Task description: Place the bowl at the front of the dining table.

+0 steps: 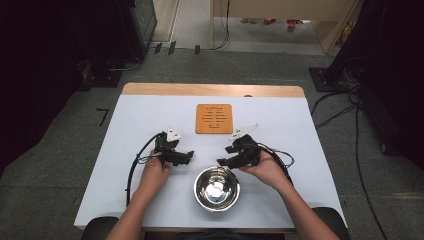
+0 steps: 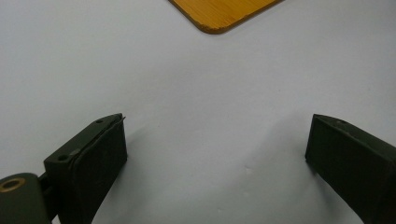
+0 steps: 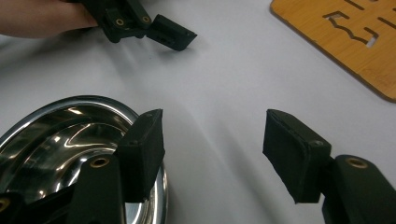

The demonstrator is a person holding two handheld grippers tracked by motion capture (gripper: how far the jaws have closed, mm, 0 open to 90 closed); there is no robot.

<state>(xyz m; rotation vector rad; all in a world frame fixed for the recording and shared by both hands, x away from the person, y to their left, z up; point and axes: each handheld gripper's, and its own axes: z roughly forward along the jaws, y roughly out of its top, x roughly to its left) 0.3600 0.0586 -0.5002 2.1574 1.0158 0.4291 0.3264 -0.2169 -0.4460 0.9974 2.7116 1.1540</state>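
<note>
One shiny round steel bowl [image 1: 217,188] sat near the table's front edge, between two black grippers, left [image 1: 188,156] and right [image 1: 221,160], both open and empty. One square wooden trivet [image 1: 214,118] lay farther back on the white table [image 1: 140,115]; grey carpet surrounded it.

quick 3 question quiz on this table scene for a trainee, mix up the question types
1. True or false: the shiny round steel bowl is empty.
2. Which claw is nearer the bowl's rim? A) left claw B) right claw
3. Fill in: the square orange wooden board with cut-out slots lies on the white table on the ___ side of both claws, away from the person.

Key:
1. True: the high view shows bare metal inside.
2. B: in the right gripper view one jaw hangs just over the rim, touching nothing; the jaws stand apart.
3. Far. Both claws are open with bare table between the jaws.
</note>
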